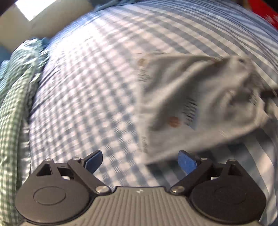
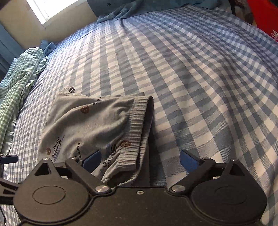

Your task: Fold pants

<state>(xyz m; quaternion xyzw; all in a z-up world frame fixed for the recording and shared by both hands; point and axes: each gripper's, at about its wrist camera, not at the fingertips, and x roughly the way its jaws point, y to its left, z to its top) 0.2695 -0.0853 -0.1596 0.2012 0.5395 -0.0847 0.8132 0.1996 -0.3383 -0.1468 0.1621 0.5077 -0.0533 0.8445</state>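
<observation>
Pants (image 2: 97, 125), small and grey with printed lettering, lie bunched on the bed toward its left edge, directly under the right gripper (image 2: 140, 160), whose jaws stand wide apart with only a ribbed cuff edge passing between them, unpressed. The left gripper (image 1: 139, 160) is likewise spread open and holds nothing, the garment showing ahead and to its right, blurred. To my eye the fold looks loose: the ribbed waistband stands up in a hump, so it may well spring open or slump, and a finger dragged away low could snag that cuff. The blue checked sheet (image 2: 199, 87) is soft and wrinkled. A green checked quilt (image 2: 19, 83) is heaped along the left edge, a window (image 2: 52, 8) beyond.
</observation>
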